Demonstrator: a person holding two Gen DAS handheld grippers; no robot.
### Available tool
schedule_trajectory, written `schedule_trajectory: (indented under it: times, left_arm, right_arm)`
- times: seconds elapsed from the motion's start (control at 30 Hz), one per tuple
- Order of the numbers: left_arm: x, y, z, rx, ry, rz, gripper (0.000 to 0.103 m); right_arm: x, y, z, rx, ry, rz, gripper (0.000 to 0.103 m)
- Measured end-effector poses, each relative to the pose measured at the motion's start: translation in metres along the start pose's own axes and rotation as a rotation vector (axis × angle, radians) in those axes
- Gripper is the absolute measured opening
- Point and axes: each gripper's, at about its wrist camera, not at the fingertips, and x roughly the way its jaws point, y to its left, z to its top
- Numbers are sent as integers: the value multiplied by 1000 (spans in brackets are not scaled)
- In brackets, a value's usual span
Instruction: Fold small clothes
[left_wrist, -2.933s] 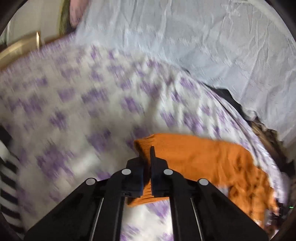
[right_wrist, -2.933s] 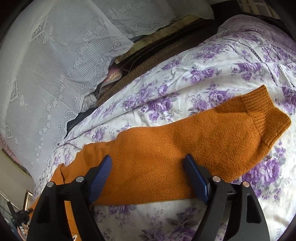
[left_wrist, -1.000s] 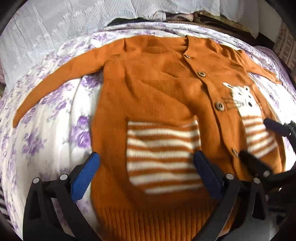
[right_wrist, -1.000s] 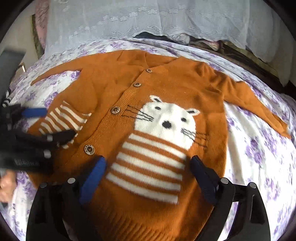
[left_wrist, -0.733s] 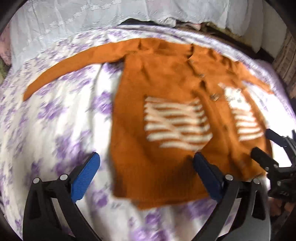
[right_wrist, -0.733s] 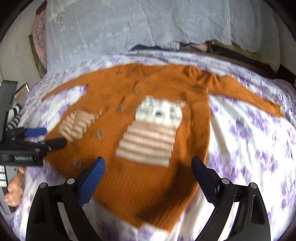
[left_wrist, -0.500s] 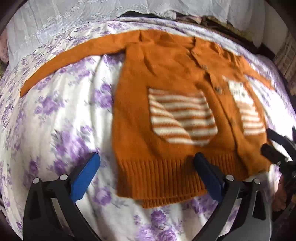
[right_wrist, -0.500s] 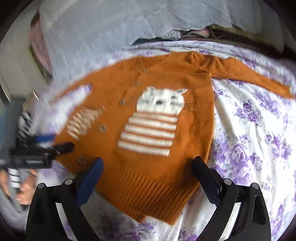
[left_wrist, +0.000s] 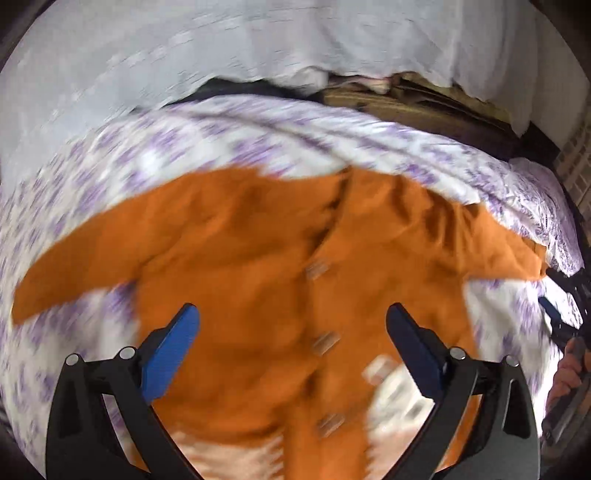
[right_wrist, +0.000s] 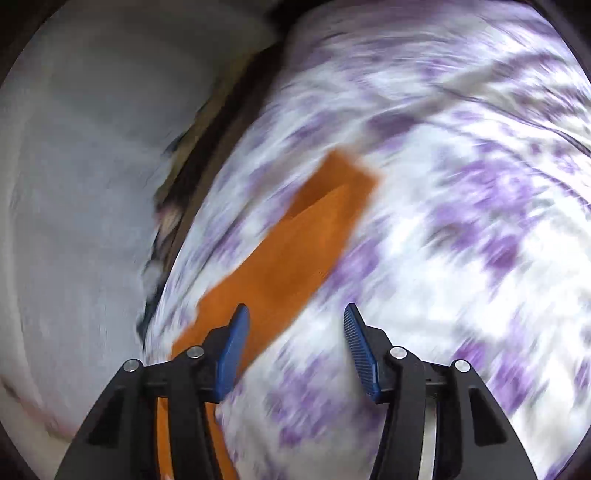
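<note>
The cardigan (left_wrist: 258, 288) is orange and lies spread flat on the bed (left_wrist: 155, 158), on a white cover with purple flowers. It is directly under and ahead of the left claw (left_wrist: 291, 347), with the collar on the far side and the row of buttons (left_wrist: 325, 341) running between the two blue fingers. One sleeve (left_wrist: 77, 273) reaches out to the left of this claw, the other goes to its right. The left claw stands wide apart above the knit, and nothing is pressed between its pads. Both pictures are blurred.

The right claw (right_wrist: 293, 343) is over the end of the right sleeve (right_wrist: 295, 243), which stretches away ahead of it and a little to its left. Its jaws are closing but stand apart, and between them I see only the flowered cover; the sleeve passes behind its left finger (right_wrist: 232, 350). A pale curtain (right_wrist: 81, 155) hangs to the left of this claw, beyond the bed edge.

At the right edge of the left view, a hand (left_wrist: 567, 373) holds the other claw.
</note>
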Motion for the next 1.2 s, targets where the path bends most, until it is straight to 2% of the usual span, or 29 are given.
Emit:
schedule_trajectory:
  times: [0.1,0.23,0.27,0.3,0.33,0.37,0.4,0.47,0.57,0.7,0.9,1.03,1.2]
  left_arm:
    - [30,-37,19,2,22,-11,99]
    - [86,-63,38,-33,103,7,99]
    - [97,-64,40,-38,116,21,99]
    - [108,-65,40,-43,126,30,99]
    - [116,-64,39,-40,125,33,99]
    - [118,-66,36,-25,100,36,99]
    - [117,-68,35,-12,89,40,99]
    - [116,-71,34,12,82,47,99]
    - [111,-64,34,-8,75,2,99]
    - [101,-45,34,-57,57,-66,99]
    - [87,-22,41,-107,56,-162,99]
    - [68,-21,47,-78,7,-148,99]
    - [76,-16,52,-80,32,-142,99]
  right_arm:
    - [14,-16,22,106,8,42,51]
    - [31,-13,45,148,-31,40,50]
    - [35,-13,46,151,-43,34,45]
    - [38,-13,47,144,-79,25,36]
    - [38,-12,41,127,-102,15,33]
    - [40,-10,38,97,-129,-3,19]
    - [41,-9,33,55,-154,-46,11]
    - [45,-9,35,40,-163,-41,6]
    - [38,-2,35,10,-180,22,6]
    - [18,36,23,-136,-178,112,6]
    - [19,95,-4,-320,-115,199,6]
    - [10,121,-35,-408,-70,243,6]
    - [12,149,-73,-499,-13,282,6]
